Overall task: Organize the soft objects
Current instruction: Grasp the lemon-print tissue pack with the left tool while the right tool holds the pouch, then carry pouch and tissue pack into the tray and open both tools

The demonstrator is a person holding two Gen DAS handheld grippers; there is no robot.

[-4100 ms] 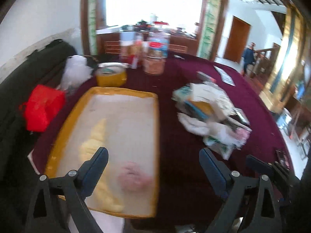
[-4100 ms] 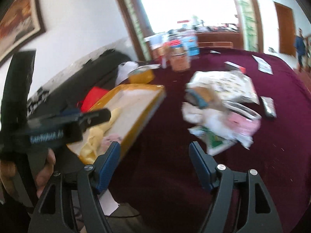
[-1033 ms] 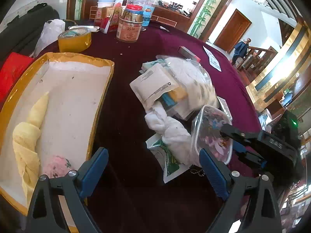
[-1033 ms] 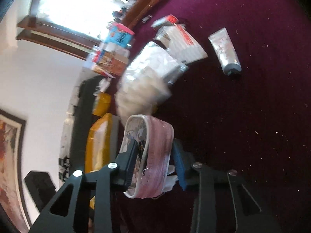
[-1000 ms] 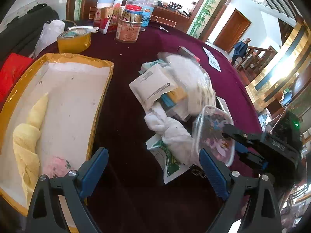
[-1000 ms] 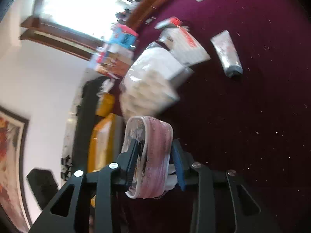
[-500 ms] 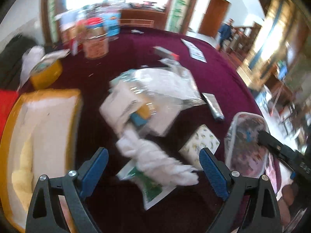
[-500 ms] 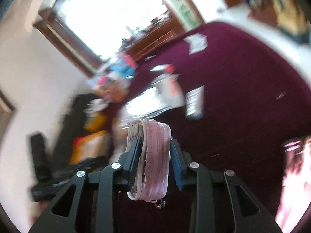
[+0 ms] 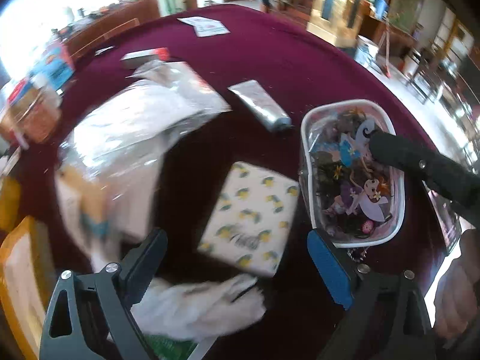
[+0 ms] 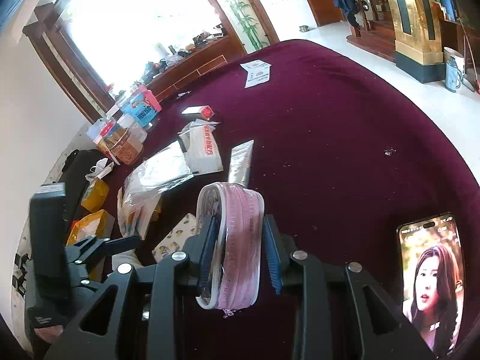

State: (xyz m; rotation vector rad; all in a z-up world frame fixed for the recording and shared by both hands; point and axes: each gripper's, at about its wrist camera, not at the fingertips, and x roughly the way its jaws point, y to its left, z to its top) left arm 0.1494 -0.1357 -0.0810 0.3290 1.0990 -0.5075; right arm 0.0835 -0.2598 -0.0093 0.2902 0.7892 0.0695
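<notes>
My right gripper (image 10: 240, 255) is shut on a clear pink-zipped pouch (image 10: 237, 240) with a cartoon print, held edge-up above the maroon table. The pouch (image 9: 354, 174) shows at the right of the left wrist view, with the right gripper's black finger on it. My left gripper (image 9: 237, 264) is open and empty, low over a lemon-print packet (image 9: 252, 213) and a white rolled cloth (image 9: 204, 309). The yellow tray (image 9: 12, 270) is at the far left edge.
A pile of clear plastic bags (image 9: 141, 129), a silver tube (image 9: 261, 108), a white sachet (image 10: 204, 150) and jars (image 10: 126, 144) lie on the table's left. A phone (image 10: 432, 276) with its screen lit lies at the right. Papers (image 10: 256, 73) lie far back.
Both grippers have swung right, away from the tray. The right gripper has lifted the pouch off the pile and carried it right. The lemon-print packet now lies uncovered.
</notes>
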